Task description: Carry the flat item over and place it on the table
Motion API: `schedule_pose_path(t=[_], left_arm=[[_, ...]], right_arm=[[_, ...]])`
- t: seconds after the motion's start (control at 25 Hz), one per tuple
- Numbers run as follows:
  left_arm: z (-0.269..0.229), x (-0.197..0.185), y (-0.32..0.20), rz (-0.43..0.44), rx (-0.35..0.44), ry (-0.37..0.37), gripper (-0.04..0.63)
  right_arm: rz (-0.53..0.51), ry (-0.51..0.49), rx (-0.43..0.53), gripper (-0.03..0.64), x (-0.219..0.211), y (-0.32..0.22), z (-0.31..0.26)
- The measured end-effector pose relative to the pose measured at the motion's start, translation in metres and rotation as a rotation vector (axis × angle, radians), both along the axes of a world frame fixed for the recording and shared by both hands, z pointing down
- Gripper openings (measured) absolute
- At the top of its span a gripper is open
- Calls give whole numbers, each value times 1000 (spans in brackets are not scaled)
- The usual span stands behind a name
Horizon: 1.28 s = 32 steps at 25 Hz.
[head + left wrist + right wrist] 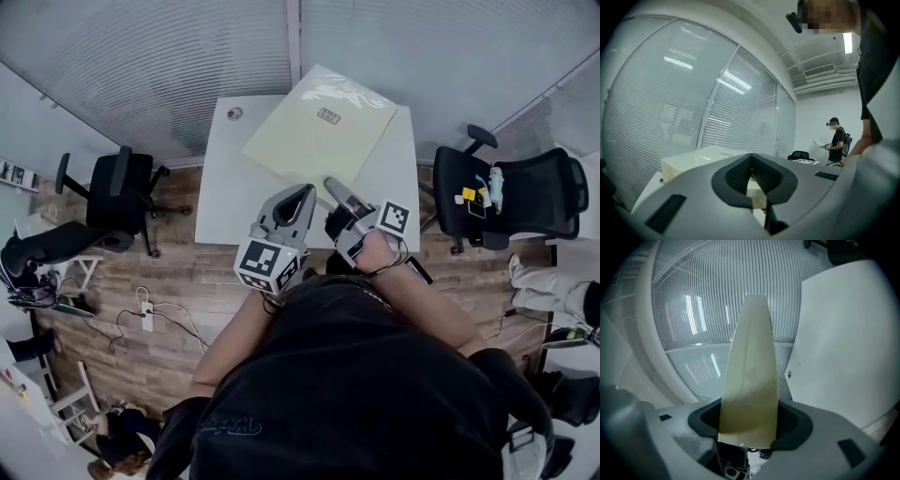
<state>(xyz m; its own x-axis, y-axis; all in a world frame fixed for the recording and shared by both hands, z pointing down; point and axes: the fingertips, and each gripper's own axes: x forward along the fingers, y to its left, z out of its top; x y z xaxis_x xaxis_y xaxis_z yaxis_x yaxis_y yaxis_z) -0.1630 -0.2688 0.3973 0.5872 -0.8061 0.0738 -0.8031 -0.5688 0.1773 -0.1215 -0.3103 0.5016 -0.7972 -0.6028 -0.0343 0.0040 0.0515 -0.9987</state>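
The flat item [319, 131] is a pale yellow, plastic-wrapped square slab, tilted above the white table [225, 187]. My right gripper [331, 185] is shut on its near edge. In the right gripper view the flat item [750, 380] stands edge-on and fills the space between the dark pads of the right gripper [749, 423], with the table [843, 348] off to the right. My left gripper [302, 195] hovers just left of the right one at the table's near edge, apart from the item. Its tips [751, 157] meet with nothing between them, and the flat item [693, 161] shows beyond.
A black office chair [117, 197] stands left of the table and another [506, 197] right of it. Blinds over glass walls rise behind the table. A small round fitting [234, 113] sits at the table's far left corner. Cables and a power strip [147, 317] lie on the wood floor. A person [836, 140] stands far off.
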Motion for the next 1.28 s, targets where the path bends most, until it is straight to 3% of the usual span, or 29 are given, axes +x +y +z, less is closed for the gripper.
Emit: schedule_pose_path(t=[0.6, 1.28], left_arm=[[15, 30, -59, 29, -49, 17, 14], [55, 58, -109, 10, -171, 94, 14]], right_arm=[[-14, 92, -42, 291, 30, -39, 25], [-43, 189, -202, 291, 68, -62, 92]])
